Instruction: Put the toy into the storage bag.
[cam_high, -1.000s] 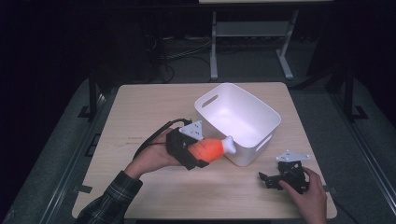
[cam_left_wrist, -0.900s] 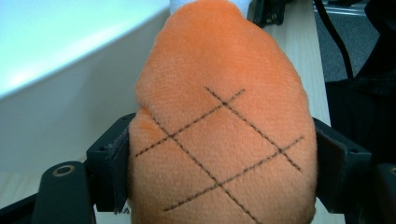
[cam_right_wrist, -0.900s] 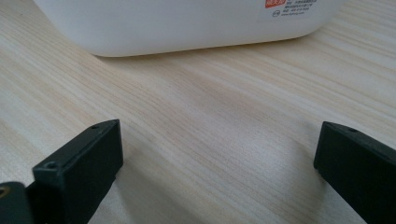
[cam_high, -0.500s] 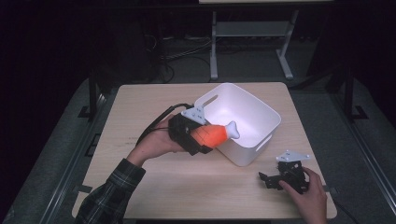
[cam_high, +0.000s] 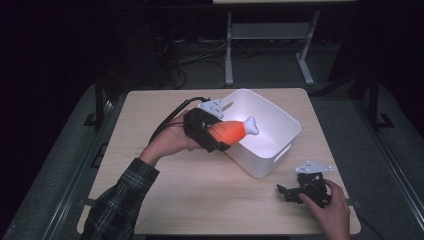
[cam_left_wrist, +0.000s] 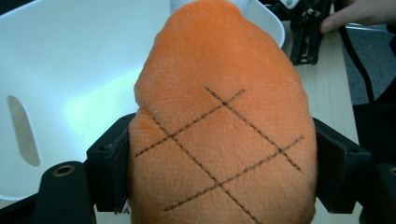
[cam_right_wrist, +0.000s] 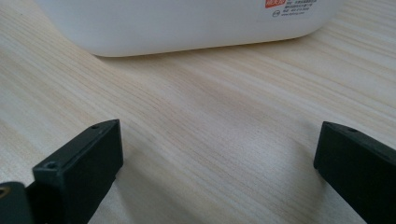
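Since a second ago, carried up and away from the near table edge: left gripper (cam_high: 220, 136), clamped on plush drumstick (cam_high: 231, 131), now out over the near-left rim of white bin (cam_high: 280, 131) with the toy's white bone end above the bin's interior. Nearest, at the front right corner of wooden table (cam_high: 210, 195): right gripper (cam_high: 287, 191), resting in a hand, jaws spread wide with bare tabletop between, pointing at the bin's outer wall. Farther in, seen from the left gripper view: orange plush with stitched crosshatch squeezed between both black pads, bin's handle slot at left.
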